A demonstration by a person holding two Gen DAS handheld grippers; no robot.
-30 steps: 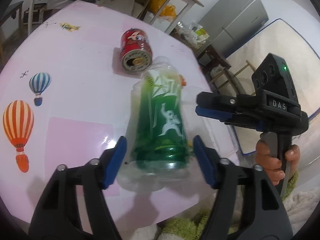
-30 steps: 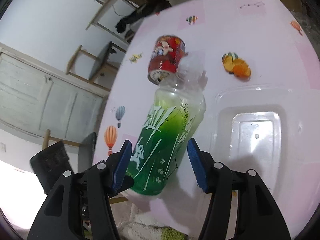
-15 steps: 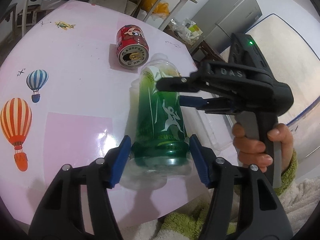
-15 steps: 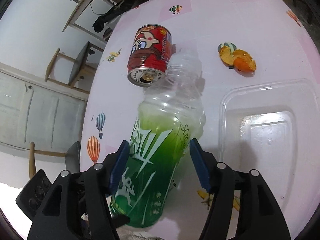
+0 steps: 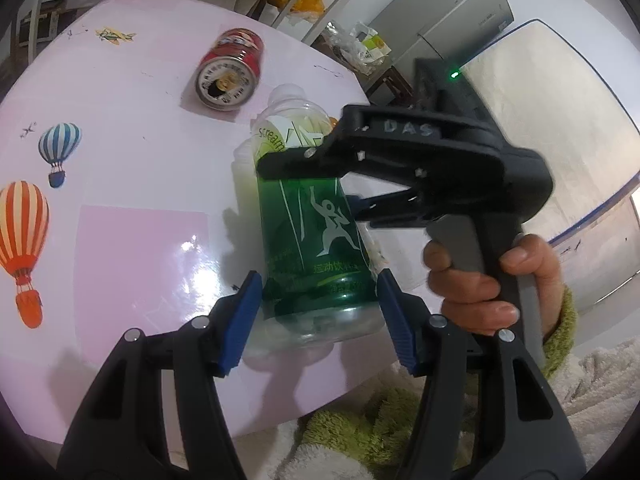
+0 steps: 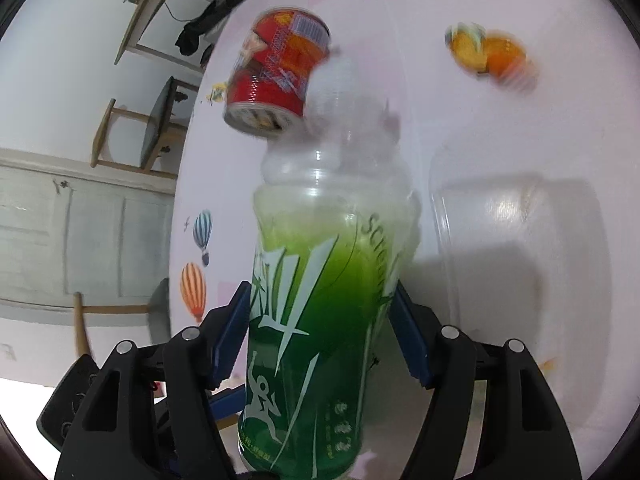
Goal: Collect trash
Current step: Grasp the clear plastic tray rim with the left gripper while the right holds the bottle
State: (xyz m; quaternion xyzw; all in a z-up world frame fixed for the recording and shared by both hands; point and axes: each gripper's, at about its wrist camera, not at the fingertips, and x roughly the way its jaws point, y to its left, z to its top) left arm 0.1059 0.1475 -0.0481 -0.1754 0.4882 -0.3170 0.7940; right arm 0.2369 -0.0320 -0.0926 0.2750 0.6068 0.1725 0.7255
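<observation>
While left gripper (image 5: 318, 312) clamps bottle (image 5: 316, 236) base, right gripper (image 6: 320, 336), just widened, straddles it for handover.

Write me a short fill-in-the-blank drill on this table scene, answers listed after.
1. The bottle has a ____ label.
2. The red can lies on its ____.
3. The table is printed with hot-air ____.
4. Both the left gripper and the right gripper straddle the ____.

Missing words: green; side; balloons; bottle
</observation>
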